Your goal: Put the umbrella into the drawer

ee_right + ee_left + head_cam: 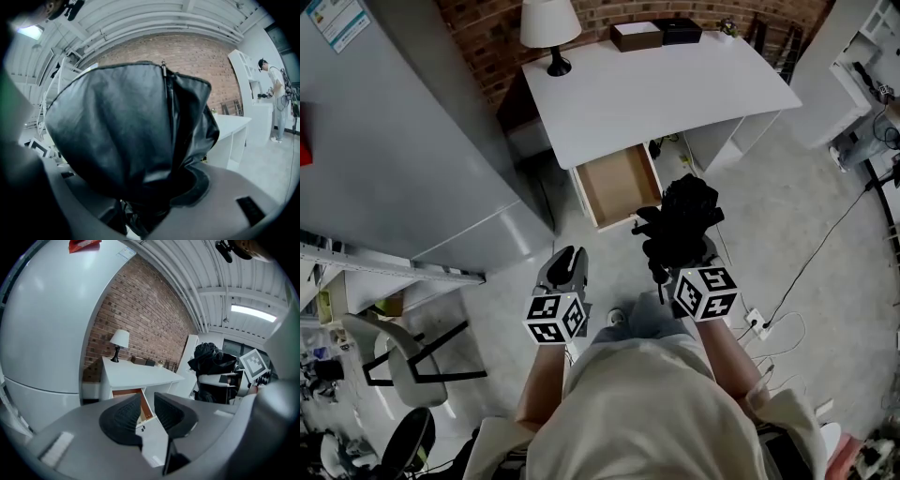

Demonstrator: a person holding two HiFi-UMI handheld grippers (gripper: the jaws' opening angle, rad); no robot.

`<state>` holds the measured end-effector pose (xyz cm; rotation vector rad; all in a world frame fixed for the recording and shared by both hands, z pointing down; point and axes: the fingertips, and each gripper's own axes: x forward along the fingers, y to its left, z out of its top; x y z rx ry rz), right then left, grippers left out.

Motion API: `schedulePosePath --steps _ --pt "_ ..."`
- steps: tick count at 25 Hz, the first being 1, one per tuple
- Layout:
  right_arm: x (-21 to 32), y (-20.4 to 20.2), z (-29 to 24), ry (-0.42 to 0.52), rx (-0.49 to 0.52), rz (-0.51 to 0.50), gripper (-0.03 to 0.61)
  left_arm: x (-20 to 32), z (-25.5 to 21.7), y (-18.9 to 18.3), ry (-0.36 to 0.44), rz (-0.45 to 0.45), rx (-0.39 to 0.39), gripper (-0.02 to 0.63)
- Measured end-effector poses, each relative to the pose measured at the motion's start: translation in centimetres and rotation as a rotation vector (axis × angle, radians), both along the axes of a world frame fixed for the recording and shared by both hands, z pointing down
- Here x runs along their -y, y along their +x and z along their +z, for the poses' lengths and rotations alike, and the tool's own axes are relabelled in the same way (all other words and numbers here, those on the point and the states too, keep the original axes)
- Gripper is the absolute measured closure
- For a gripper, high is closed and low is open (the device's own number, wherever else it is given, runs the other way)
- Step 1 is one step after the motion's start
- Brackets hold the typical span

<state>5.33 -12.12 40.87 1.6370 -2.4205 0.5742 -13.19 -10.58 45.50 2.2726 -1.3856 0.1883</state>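
A black folded umbrella [682, 225] is bunched between the jaws of my right gripper [686, 251], which is shut on it; in the right gripper view the umbrella [136, 136] fills most of the picture and hides the jaws. It also shows at the right of the left gripper view as the umbrella [212, 361]. The desk's drawer [617, 184] stands pulled out, its wooden inside bare, just beyond both grippers. My left gripper [566, 265] is open by a narrow gap with nothing between its pads [121, 417]. The drawer [138, 405] shows through that gap.
A white desk [675, 84] carries a lamp [549, 33] and dark boxes [654, 34]. A large grey cabinet [394, 141] stands to the left. Cables and a power strip [757, 323] lie on the floor at right. A person [274, 93] stands by white shelves far off.
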Motion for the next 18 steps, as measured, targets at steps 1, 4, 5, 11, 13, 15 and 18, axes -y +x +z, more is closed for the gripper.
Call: schedulePosePath --steps 1,4,5,11,13,15,18 --pt "0.6 0.1 0.6 -0.010 0.001 0.002 0.324 0.4 0.3 0.1 -0.006 0.001 -0.001 0.512" --pt "2.9 0.2 2.5 -0.046 0.020 0.005 0.322 1.6 1.4 0.2 -0.023 0.004 -0.007 0.439" --pt "3.7 0.3 3.2 -0.059 0.030 0.007 0.324 2.1 1.7 0.3 -0.027 0.005 -0.009 0.416" --pt "8.8 0.9 8.0 -0.145 0.073 0.002 0.324 5.3 3.6 1.2 -0.030 -0.023 -0.007 0.264" --pt "10.6 0.9 9.8 -0.176 0.081 -0.005 0.324 6.7 4.0 1.6 -0.030 -0.033 -0.011 0.233" --pt "12.5 0.9 11.8 -0.208 0.091 -0.007 0.324 8.0 4.6 2.0 -0.037 -0.040 -0.021 0.215" --pt "15.5 0.9 15.4 -0.268 0.127 0.004 0.324 10.0 5.7 2.5 -0.056 -0.052 -0.031 0.201"
